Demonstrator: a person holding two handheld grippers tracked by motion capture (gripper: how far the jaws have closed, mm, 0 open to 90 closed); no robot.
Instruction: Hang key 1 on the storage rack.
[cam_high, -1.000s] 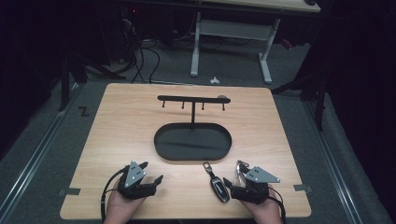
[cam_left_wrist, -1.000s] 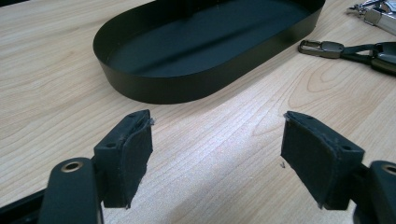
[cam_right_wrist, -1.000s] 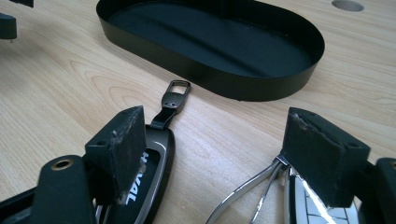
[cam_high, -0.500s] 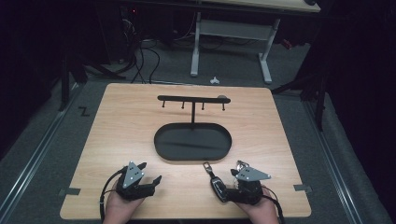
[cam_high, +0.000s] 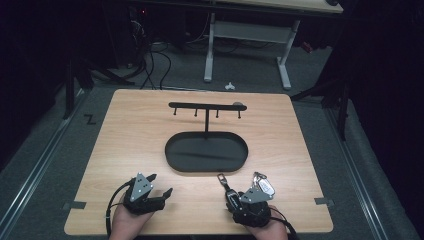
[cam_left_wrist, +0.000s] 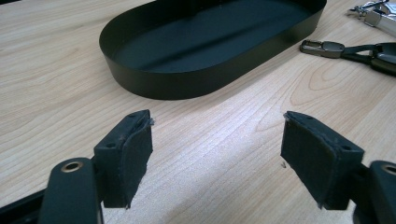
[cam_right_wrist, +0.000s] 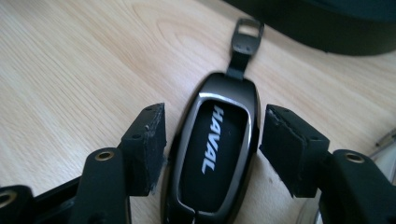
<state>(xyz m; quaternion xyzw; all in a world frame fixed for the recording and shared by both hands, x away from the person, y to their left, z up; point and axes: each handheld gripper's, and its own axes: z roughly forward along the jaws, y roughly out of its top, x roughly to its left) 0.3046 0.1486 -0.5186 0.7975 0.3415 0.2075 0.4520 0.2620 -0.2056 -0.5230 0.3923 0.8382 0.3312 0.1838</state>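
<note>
A black oval tray (cam_high: 172, 155) sits near the middle of the light wooden tabletop (cam_high: 130, 130). A thin post rises from its far side and carries a black crossbar rack (cam_high: 206, 106) with four short pegs hanging beneath it. A bunch of silvery keys (cam_high: 261, 180) lies near the front right. Beyond the tabletop, a white desk frame (cam_high: 246, 31) stands on grey floor, with what look like dark cables (cam_high: 150, 55) to its left.
</note>
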